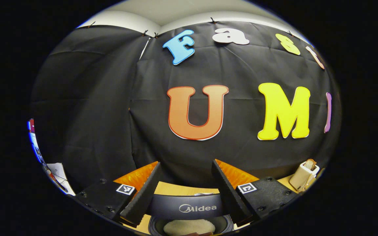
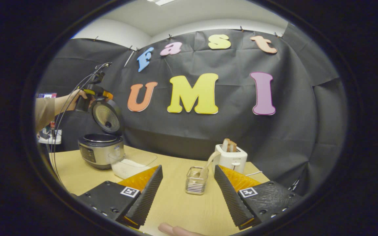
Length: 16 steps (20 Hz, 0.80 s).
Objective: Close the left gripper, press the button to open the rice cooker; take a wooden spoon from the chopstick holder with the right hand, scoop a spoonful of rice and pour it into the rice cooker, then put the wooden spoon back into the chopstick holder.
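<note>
Even, bright overhead light, ceiling lamp glare at the top of the right gripper view, strong fisheye bending at edges, soft shadows on the pale wooden bench, focus sharp throughout

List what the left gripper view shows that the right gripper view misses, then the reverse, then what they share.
Left gripper view: the open left gripper seen from behind its fingers, just above the rice cooker.
Right gripper view: the open right gripper, the chopstick holder with the wooden spoon, the clear rice container, the underside of the raised lid, a hand.
Both: rice cooker, toaster, table.
</note>
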Each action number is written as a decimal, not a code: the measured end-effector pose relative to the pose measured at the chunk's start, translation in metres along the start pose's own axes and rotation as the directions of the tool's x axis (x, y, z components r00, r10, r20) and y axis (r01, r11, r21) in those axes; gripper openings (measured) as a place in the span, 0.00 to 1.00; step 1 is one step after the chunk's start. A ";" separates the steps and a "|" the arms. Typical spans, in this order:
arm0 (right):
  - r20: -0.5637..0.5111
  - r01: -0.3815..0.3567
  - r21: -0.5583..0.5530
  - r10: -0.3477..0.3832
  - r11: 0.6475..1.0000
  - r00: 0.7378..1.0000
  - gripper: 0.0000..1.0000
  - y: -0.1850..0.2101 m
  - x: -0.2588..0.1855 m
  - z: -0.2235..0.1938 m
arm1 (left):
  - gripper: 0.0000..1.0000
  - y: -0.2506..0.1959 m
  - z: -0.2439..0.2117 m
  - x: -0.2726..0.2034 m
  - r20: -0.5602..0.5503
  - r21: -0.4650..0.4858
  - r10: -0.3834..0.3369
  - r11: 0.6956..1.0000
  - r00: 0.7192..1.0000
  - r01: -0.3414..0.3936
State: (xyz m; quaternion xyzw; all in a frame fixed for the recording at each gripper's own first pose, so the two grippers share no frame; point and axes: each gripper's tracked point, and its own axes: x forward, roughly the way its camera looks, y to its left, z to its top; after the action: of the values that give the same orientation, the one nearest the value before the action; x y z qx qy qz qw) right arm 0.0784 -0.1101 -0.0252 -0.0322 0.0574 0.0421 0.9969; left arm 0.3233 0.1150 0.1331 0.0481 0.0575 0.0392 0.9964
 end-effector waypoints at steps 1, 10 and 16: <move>-0.002 -0.008 0.003 0.008 1.000 1.000 0.94 0.003 -0.004 -0.001 | 1.00 -0.003 -0.011 -0.008 -0.018 0.008 -0.020 1.000 1.000 0.020; -0.025 -0.012 0.088 0.014 0.996 1.000 0.94 0.031 -0.036 -0.024 | 0.92 -0.024 -0.104 -0.055 -0.089 0.090 -0.059 0.994 0.994 0.067; -0.037 0.013 0.094 -0.009 0.996 0.999 0.94 0.033 -0.055 -0.030 | 0.92 -0.031 -0.137 -0.060 -0.126 0.028 -0.067 0.997 0.990 0.071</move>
State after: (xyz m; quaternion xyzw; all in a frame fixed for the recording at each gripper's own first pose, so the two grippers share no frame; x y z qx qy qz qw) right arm 0.0179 -0.0835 -0.0503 0.0135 0.0772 0.0333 0.9964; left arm 0.2503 0.0922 0.0007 0.0596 0.1223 0.0065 0.9907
